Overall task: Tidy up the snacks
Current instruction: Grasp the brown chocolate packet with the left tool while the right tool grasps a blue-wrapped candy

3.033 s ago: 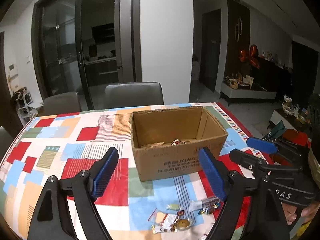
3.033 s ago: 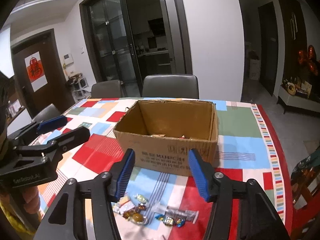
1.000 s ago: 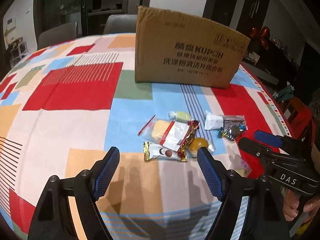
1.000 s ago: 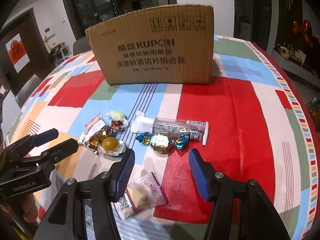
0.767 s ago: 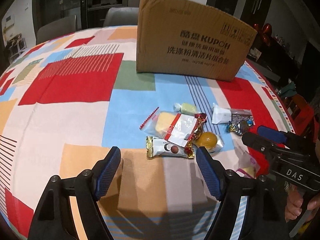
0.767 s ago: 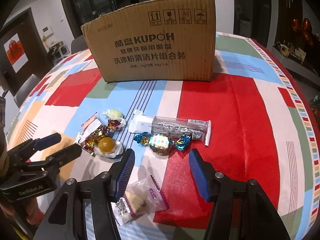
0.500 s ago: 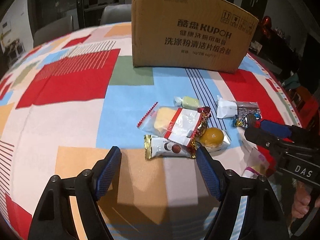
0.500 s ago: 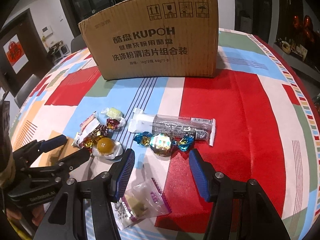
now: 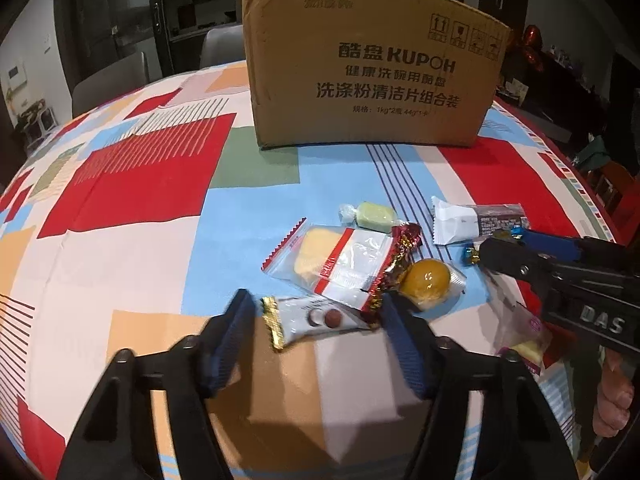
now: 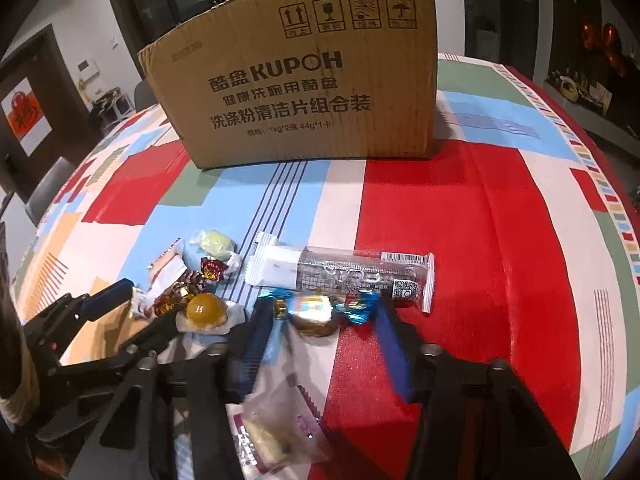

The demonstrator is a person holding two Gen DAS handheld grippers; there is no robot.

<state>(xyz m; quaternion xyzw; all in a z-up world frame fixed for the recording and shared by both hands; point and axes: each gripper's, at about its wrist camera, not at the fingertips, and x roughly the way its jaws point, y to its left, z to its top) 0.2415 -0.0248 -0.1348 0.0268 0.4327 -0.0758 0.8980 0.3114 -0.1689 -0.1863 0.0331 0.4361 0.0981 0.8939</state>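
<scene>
Dim room, white wall (image 9: pixel 48 36), dark glass doors (image 9: pixel 120 12), grey chairs (image 9: pixel 108 80), patchwork tablecloth (image 9: pixel 132 184)

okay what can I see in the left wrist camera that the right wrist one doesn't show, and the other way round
Only the left wrist view shows the small white packet with the gold end lying between the left gripper fingers, and the clear red-striped pouch laid out in full.

Only the right wrist view shows the blue foil candy in full between the right gripper fingers, the whole long bar, and the clear purple-print packet close up.

Both show the cardboard box, the green candy, the orange ball sweet and the patchwork tablecloth.
</scene>
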